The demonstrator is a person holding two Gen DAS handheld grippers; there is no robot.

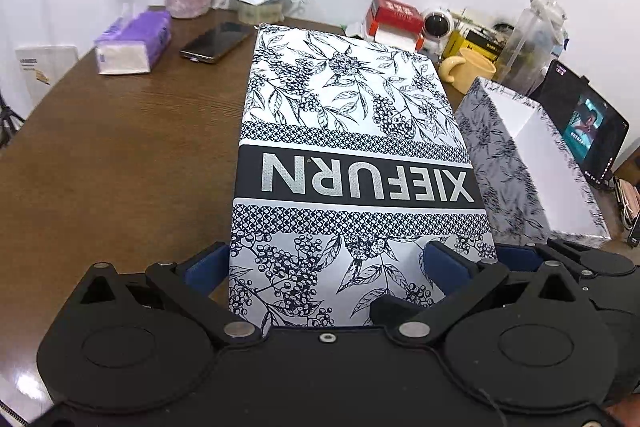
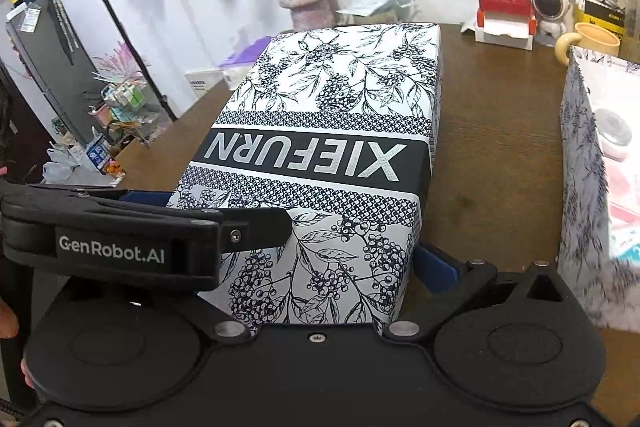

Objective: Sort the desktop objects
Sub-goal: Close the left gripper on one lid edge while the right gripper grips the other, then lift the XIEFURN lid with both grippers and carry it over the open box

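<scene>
Both grippers are pinching the near end of the rectangular floral-printed box lid (image 1: 352,155): the left gripper (image 1: 340,267) and the right gripper (image 2: 320,259), blue pads pressing its cardboard sides. It is sitting over the wood-grain table (image 1: 120,155), beside the open box base (image 1: 532,163).

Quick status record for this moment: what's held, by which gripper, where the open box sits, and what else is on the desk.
held item: patterned XIEFURN lid
left gripper: straddling the lid's near end, blue pads at its sides
right gripper: at the same near end, only the right pad visible
open box: right of the lid, on the table
other items: tissue pack, phone, yellow mug, tablet
</scene>
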